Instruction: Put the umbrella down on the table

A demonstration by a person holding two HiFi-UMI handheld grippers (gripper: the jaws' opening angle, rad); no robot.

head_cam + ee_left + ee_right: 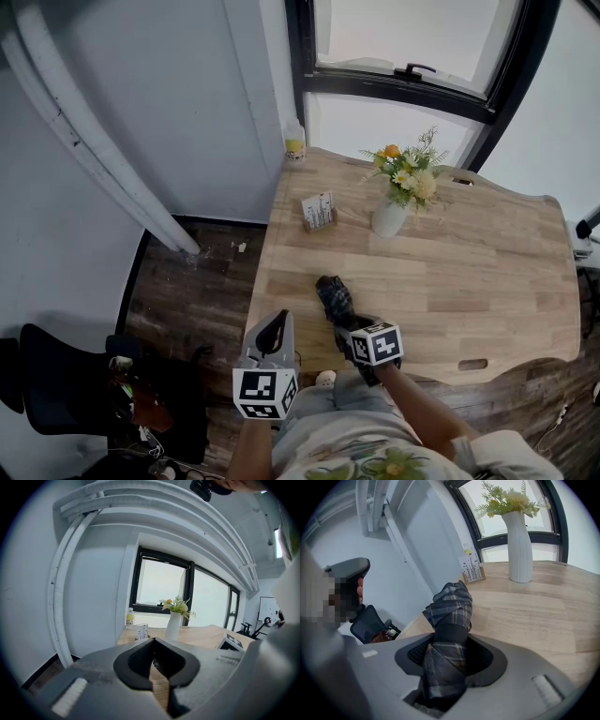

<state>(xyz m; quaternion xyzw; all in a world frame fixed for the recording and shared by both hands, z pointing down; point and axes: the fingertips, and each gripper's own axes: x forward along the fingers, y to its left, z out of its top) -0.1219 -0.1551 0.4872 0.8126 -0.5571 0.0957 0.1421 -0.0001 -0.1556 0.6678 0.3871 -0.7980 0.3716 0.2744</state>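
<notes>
Umbrella (333, 295), folded, in dark plaid cloth with a black strap round it, is clenched between the jaws of your right gripper (349, 323), which grips it about its middle. It is over the wooden table (469, 272), close to the near edge and toward the near left corner, with its free end pointing away from you. In the right gripper view the pads press on the cloth from both sides and the umbrella slants above the wood; whether its end touches the tabletop cannot be told. Your left gripper (277, 328) is held just outside the table's near left corner, beside the right one but apart from it. In the left gripper view its jaws are drawn together to a thin slit with nothing between them. In the far half of the table, toward its middle, stands a white vase (388, 218) of yellow and white flowers. A small card stand (319, 212) sits left of the vase, near the left edge. A small bottle (294, 146) with a yellow label stands at the far left corner, below the window (403, 37). A black chair (52, 375) stands well left of the table.
</notes>
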